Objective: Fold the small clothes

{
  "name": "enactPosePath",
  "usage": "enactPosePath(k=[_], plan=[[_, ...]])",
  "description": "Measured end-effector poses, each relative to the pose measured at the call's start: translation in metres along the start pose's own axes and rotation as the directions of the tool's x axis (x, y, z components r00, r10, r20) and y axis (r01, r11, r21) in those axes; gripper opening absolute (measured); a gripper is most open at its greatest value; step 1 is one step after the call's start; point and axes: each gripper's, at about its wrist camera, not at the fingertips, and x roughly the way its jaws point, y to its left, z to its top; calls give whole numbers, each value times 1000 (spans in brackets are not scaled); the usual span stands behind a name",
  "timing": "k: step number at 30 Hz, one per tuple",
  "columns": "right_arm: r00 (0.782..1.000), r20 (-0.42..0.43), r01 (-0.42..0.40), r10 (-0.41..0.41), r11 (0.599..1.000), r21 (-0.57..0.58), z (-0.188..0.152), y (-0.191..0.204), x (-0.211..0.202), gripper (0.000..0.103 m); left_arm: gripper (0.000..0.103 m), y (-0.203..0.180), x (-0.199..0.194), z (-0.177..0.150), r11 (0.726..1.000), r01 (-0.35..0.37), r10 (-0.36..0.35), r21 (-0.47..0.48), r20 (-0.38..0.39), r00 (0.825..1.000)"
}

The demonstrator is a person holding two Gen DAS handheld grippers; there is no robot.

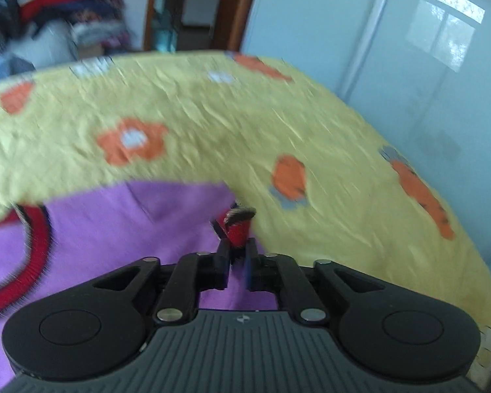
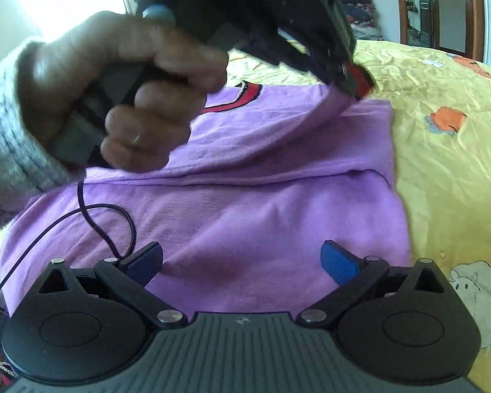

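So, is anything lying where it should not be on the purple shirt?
Yes. A thin dark cable loops over the purple cotton shirt, beside the open right gripper; a fold could trap it. The left gripper holds the red ribbed sleeve cuff above the yellow flowered bedspread.

Black right gripper with blue pads, silver screws, thin dark cable, hand with ring, grey knit sleeve
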Motion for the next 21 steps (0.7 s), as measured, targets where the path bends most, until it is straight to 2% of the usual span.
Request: enactPosePath(k=[2,4,5,6,8,9,11,13,16,19,20,21], plan=[[1000,3,7,-7,1000,1,0,-6,-6,103,34,14,-15,-8,999,9,-8,-39,14,1000],[999,29,19,-19,1000,9,3,-16,-15,103,55,33,-51,-22,996,19,-12,-87,76,997],[998,51,25,-26,999,22,7,-23,-21,103,75,45,-72,-31,992,5,8,-124,105,994],[996,78,32,-35,999,44,13,-33,-25,103,86,62,-90,-42,986,-14,37,-166,132,991],[989,130,71,-78,996,58,31,-51,-24,103,85,93,-123,-65,972,-79,114,-220,151,982],[983,146,107,-111,994,33,42,-56,-19,103,80,110,-134,-76,960,-134,171,-244,137,976],[972,151,187,-179,982,-39,66,-57,0,103,75,147,-149,-100,923,-222,263,-315,92,960],[981,138,149,-137,985,-81,84,-53,22,101,72,177,-160,-121,879,-293,335,-376,48,941],[986,106,144,-129,978,-152,98,-35,55,100,70,198,-167,-147,836,-402,433,-373,0,901],[994,33,110,-106,974,-198,100,-21,83,100,72,198,-179,-166,842,-431,466,-325,35,884],[994,9,112,-113,966,-233,98,-17,94,103,71,195,-181,-168,835,-452,486,-314,36,873],[992,15,123,-123,959,-253,94,-19,98,103,72,192,-181,-171,824,-486,517,-291,36,855]])
